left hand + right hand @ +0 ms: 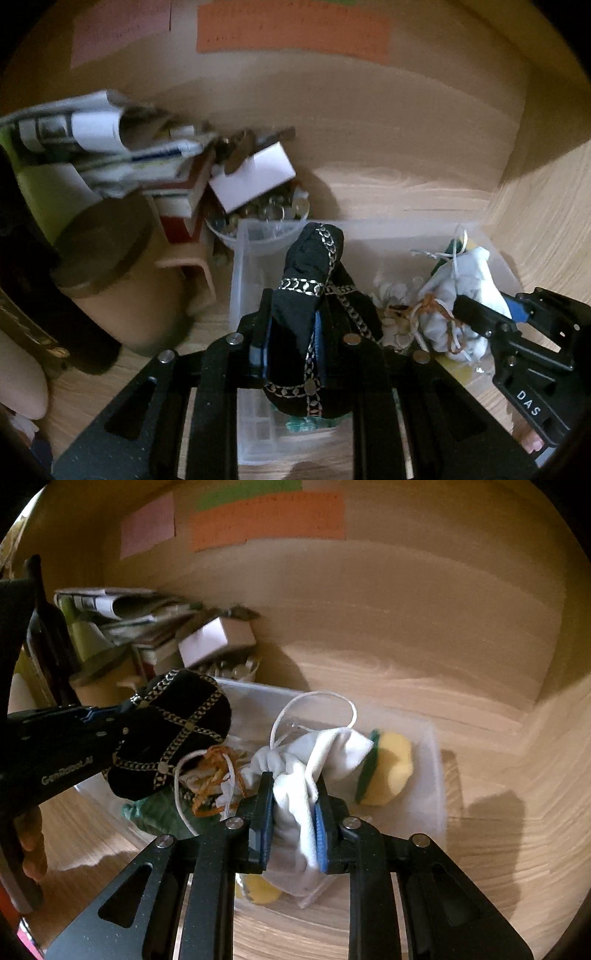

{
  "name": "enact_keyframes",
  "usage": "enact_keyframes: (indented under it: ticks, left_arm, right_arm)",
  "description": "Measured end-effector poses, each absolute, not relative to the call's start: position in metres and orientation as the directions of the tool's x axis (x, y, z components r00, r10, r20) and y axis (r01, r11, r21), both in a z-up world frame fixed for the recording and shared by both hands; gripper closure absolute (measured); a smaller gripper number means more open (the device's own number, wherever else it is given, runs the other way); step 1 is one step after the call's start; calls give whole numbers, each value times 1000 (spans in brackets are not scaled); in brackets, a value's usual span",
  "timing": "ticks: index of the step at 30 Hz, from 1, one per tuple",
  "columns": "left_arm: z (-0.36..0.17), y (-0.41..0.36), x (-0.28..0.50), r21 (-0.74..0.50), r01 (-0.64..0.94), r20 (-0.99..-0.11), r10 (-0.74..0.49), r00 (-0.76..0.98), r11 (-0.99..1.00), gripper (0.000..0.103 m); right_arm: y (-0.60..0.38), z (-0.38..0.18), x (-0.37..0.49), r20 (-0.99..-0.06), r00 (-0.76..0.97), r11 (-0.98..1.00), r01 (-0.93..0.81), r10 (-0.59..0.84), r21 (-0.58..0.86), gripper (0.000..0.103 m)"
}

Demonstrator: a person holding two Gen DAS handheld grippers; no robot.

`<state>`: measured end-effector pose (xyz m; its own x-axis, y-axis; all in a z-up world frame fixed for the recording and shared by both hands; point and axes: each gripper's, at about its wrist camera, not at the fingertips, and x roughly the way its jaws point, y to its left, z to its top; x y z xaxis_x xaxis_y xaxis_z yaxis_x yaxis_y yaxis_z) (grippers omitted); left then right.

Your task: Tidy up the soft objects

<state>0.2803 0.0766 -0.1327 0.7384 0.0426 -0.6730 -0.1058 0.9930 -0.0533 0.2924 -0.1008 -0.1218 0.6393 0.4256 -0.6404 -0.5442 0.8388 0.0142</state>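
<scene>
My left gripper (293,306) is shut on a black cloth with silver chain trim (308,295) and holds it above a clear plastic bin (255,236); the cloth also shows in the right wrist view (173,734). My right gripper (293,805) is shut on a white drawstring pouch (299,794) over the same bin (436,775); the pouch shows in the left wrist view (465,295). In the bin lie a yellow-green sponge (391,768), an orange string bundle (214,775) and a green fabric piece (159,812).
The bin stands on a wooden shelf (406,686) with a back wall carrying coloured paper notes (269,517). At the left are stacked papers and books (110,147), a white box (255,177), a bowl of coins (266,218) and a brown-lidded jar (107,243).
</scene>
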Motion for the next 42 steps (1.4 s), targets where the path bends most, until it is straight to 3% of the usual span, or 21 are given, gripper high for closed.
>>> enact_keyframes:
  ticks: [3, 8, 12, 18, 30, 35, 39, 42]
  left_arm:
    - [-136, 76, 281, -57, -110, -687, 41, 726, 992, 82]
    - [-135, 73, 276, -63, -99, -699, 27, 715, 993, 74]
    - [-124, 72, 264, -78, -90, -675, 14, 738, 993, 48]
    - [-98, 66, 243, -77, -65, -619, 4, 786, 995, 42]
    - [-27, 46, 162, -55, -6, -410, -17, 912, 998, 30]
    - [5, 39, 120, -38, -5, -292, -6, 956, 999, 20]
    - [21, 33, 92, -24, -12, -214, 7, 977, 1000, 11]
    - [29, 31, 74, -33, -16, -174, 10, 985, 999, 4]
  right_arm:
    - [-101, -122, 292, -639, 648, 842, -539, 414, -1, 81]
    - [-102, -121, 290, -639, 652, 846, -533, 408, -3, 58]
    - [-104, -115, 287, -627, 659, 840, -542, 416, -12, 53]
    - [-117, -94, 266, -574, 683, 834, -552, 451, -2, 47]
    - [-151, -22, 186, -340, 771, 820, -573, 539, 1, 40]
    - [-167, 6, 152, -208, 814, 831, -556, 542, -12, 22]
    - [-174, 21, 131, -133, 826, 832, -554, 547, -18, 20]
    - [-178, 27, 117, -97, 827, 831, -557, 553, -9, 9]
